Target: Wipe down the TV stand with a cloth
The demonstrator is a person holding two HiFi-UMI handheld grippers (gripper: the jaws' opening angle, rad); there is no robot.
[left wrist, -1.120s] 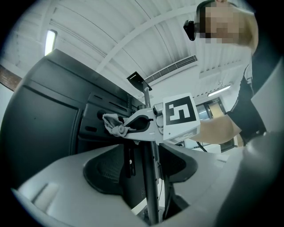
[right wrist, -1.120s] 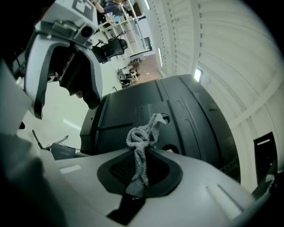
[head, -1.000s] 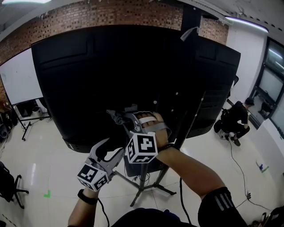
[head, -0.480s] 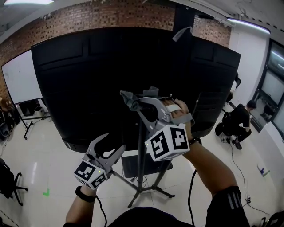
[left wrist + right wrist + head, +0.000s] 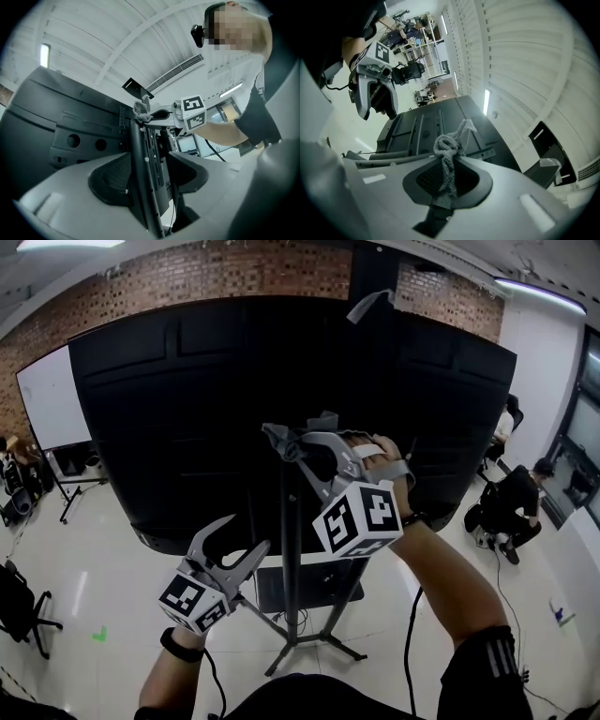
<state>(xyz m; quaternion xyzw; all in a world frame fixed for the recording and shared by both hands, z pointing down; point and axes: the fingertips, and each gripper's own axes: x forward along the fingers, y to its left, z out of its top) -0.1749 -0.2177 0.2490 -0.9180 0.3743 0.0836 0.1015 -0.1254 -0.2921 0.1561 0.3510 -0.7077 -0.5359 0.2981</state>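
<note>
A red brick wall [image 5: 216, 268] runs along the back, with a whiteboard [image 5: 52, 399] on a stand at its left end. The floor [image 5: 103, 549] is glossy white tile and reflects the strip lights [image 5: 548, 292] overhead. Dark-framed windows [image 5: 586, 409] fill the right side. A black office chair [image 5: 19, 610] stands at the left edge, near a green mark [image 5: 99, 635] on the tiles.

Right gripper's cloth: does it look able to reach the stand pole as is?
Probably yes. The right gripper is shut on the cloth, which sits at the top of the pole; the left gripper is lower, clear.
</note>
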